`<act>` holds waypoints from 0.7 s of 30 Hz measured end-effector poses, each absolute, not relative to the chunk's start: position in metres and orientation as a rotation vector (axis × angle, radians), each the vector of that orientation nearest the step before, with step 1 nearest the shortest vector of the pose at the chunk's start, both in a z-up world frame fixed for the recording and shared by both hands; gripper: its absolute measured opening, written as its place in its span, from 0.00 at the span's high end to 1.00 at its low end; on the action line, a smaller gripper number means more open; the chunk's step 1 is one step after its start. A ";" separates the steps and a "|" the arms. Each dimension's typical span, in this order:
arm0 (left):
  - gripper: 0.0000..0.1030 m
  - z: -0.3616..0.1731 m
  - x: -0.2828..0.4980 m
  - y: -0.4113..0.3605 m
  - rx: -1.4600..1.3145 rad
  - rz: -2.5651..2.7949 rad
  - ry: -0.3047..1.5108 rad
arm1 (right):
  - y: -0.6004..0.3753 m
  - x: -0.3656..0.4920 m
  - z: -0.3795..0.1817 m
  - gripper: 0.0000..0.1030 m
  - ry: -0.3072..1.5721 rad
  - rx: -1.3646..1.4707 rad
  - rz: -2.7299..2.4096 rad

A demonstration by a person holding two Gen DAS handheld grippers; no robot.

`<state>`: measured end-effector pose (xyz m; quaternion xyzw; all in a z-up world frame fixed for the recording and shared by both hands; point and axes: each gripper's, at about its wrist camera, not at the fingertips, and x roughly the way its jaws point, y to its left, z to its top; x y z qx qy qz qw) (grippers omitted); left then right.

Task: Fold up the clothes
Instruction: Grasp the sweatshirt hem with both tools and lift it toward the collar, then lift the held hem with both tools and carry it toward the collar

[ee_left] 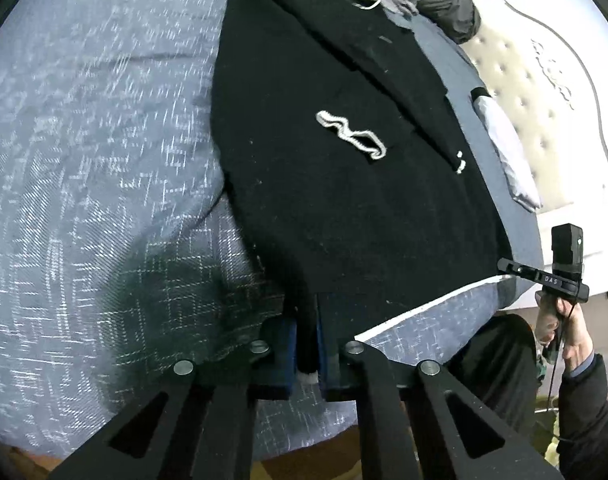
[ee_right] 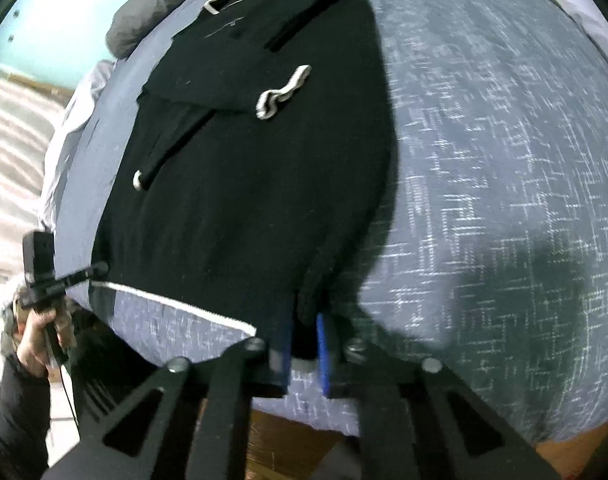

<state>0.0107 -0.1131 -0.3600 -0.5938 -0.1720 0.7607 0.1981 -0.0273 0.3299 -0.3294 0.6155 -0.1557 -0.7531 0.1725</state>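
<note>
Left wrist view: left tongs (ee_left: pixel 307 354) pinch one hem corner of the black sweater (ee_left: pixel 343 184), flat on the bed (ee_left: pixel 84 160); right tongs (ee_right: pixel 304 344) pinch the other. Soft, limp knit, likely sags; corners suit.

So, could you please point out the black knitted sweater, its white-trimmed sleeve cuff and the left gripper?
Black knitted sweater (ee_left: pixel 343 208): left wrist view, middle of the body panel.
White-trimmed sleeve cuff (ee_left: pixel 351 135): left wrist view, the wavy white edging.
Left gripper (ee_left: pixel 307 364): left wrist view, between the fingertips, shut on the hem.
</note>
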 end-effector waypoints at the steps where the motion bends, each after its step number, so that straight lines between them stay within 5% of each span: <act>1: 0.93 -0.356 0.012 -0.114 -1.651 2.131 -0.471 | 0.328 -0.026 -0.327 0.94 -0.435 1.736 -2.138; 21: 0.94 -0.246 0.053 -0.138 -1.430 2.199 -0.328 | 0.322 0.021 -0.217 0.95 -0.339 1.440 -2.232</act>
